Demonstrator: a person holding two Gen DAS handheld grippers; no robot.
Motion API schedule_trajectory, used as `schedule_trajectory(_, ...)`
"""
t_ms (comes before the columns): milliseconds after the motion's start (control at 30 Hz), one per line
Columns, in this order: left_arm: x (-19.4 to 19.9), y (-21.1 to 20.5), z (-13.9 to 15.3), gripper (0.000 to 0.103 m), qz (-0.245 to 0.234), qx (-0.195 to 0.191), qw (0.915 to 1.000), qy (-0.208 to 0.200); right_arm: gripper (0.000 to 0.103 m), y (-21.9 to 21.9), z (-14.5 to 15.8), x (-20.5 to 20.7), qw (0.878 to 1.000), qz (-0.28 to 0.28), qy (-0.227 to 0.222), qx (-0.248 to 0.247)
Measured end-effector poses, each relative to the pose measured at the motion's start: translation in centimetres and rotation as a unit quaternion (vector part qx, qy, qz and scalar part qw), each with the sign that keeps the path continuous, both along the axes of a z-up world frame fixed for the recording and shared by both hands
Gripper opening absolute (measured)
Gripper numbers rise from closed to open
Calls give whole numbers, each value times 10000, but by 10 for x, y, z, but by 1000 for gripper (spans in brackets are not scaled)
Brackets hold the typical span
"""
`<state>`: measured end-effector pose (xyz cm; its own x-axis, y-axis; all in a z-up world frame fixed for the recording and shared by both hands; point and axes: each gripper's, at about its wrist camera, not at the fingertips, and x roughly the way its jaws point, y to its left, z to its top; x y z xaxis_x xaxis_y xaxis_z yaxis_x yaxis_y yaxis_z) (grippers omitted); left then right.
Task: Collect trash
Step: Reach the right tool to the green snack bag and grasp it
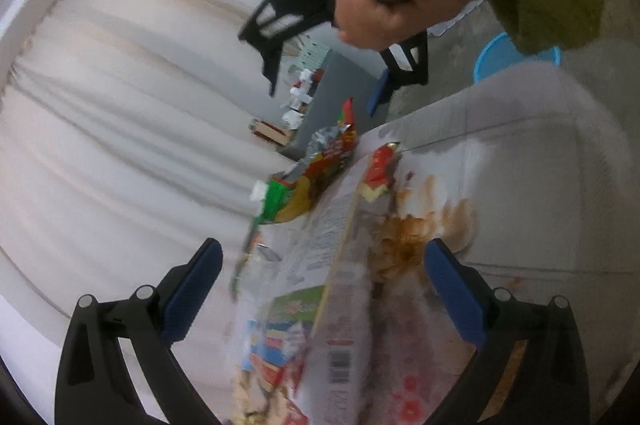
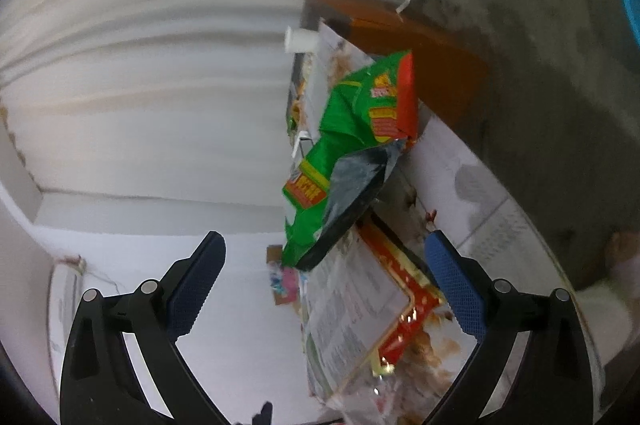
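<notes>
A crumpled green and red snack bag [image 2: 352,153] with a silver inside lies on stained printed paper [image 2: 360,297]; it also shows in the left wrist view [image 1: 316,169]. My right gripper [image 2: 324,277] is open, fingers either side of the bag's near end and the paper, touching neither. It also shows in the left wrist view [image 1: 324,81], held by a hand above the bag. My left gripper [image 1: 320,289] is open over a flattened printed wrapper [image 1: 312,325] and brown-stained paper [image 1: 420,237].
A white paper cup [image 2: 302,40] lies at the far end of the surface. A brown board [image 2: 432,57] sits beside the paper. A white curtain [image 1: 120,97] fills the left. A blue basin [image 1: 500,55] stands on the grey floor.
</notes>
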<state>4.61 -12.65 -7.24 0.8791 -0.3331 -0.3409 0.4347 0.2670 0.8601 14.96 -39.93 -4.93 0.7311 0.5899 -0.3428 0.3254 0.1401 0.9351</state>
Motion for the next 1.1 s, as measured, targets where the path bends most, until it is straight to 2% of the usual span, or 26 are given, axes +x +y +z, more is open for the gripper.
schedule_trajectory(200, 11, -12, -10, 99, -22, 315, 9984, -467, 94, 0, -18, 20, 9986, -46, 229, 479)
schedule_trajectory(400, 29, -25, -16, 99, 167, 505, 9976, -443, 94, -2, -23, 36, 9976, -8, 297, 625)
schedule_trajectory(500, 33, -26, -17, 91, 224, 544, 9973, -437, 93, -2, -23, 41, 9971, 31, 335, 678)
schedule_trajectory(567, 40, -32, -16, 86, 271, 512, 9975, -405, 88, -3, -25, 40, 9968, 13, 386, 694)
schedule_trajectory(700, 35, -36, -13, 59, 364, 493, 9975, -365, 75, -2, -31, 40, 9960, -6, 503, 745)
schedule_trajectory(733, 34, -36, -14, 53, 383, 511, 9973, -353, 69, -1, -33, 39, 9958, -15, 520, 747)
schedule_trajectory(867, 34, -40, -13, 44, 433, 590, 9968, -309, 49, 1, -43, 38, 9940, -38, 626, 892)
schedule_trajectory(967, 28, -43, -10, 33, 477, 580, 9965, -354, 41, 2, -50, 36, 9926, -40, 632, 1034)
schedule_trajectory(1100, 35, -48, -5, 15, 526, 574, 9960, -429, 30, 6, -58, 32, 9903, -8, 577, 1266)
